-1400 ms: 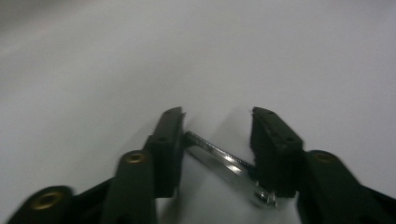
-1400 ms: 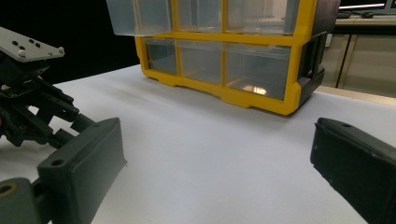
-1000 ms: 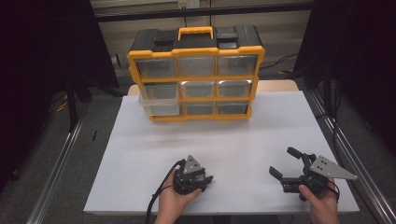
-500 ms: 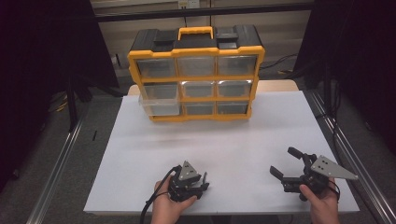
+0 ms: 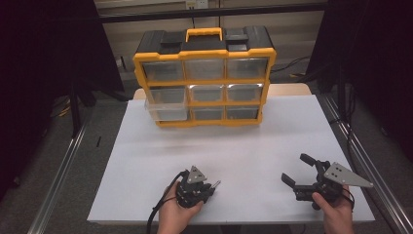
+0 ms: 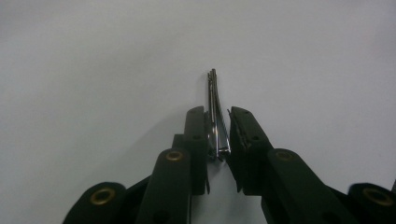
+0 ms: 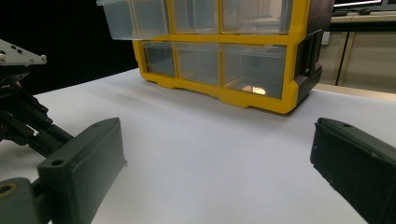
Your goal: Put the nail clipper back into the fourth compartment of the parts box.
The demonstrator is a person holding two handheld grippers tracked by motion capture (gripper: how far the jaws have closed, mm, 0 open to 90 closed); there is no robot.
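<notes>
The left gripper (image 6: 217, 135) pinches a thin metal piece, a clip (image 6: 215, 109) by the look of it, between its nearly closed jaws. The clip's long axis runs straight out along the jaws and its tip stands clear of them over the white table (image 6: 93, 70). In the high view that gripper (image 5: 195, 187) sits at the near edge of the table (image 5: 243, 141), with the clip's tip (image 5: 215, 184) pointing right and a little away from the person.

The right gripper (image 5: 298, 170) rests near the same edge, well apart to the right, its jaws spread wide and holding nothing.

Farther off, at the far edge of the table, stands the organizer (image 5: 204, 78). Its one pulled-out drawer (image 5: 166, 103) is on the left side of the middle row, ahead and slightly left of the left gripper. That hand is the nearer one, and I judge that the drawer is where the clip goes. To drop in flat, the clip would have to swing from pointing right to pointing at the organizer.
</notes>
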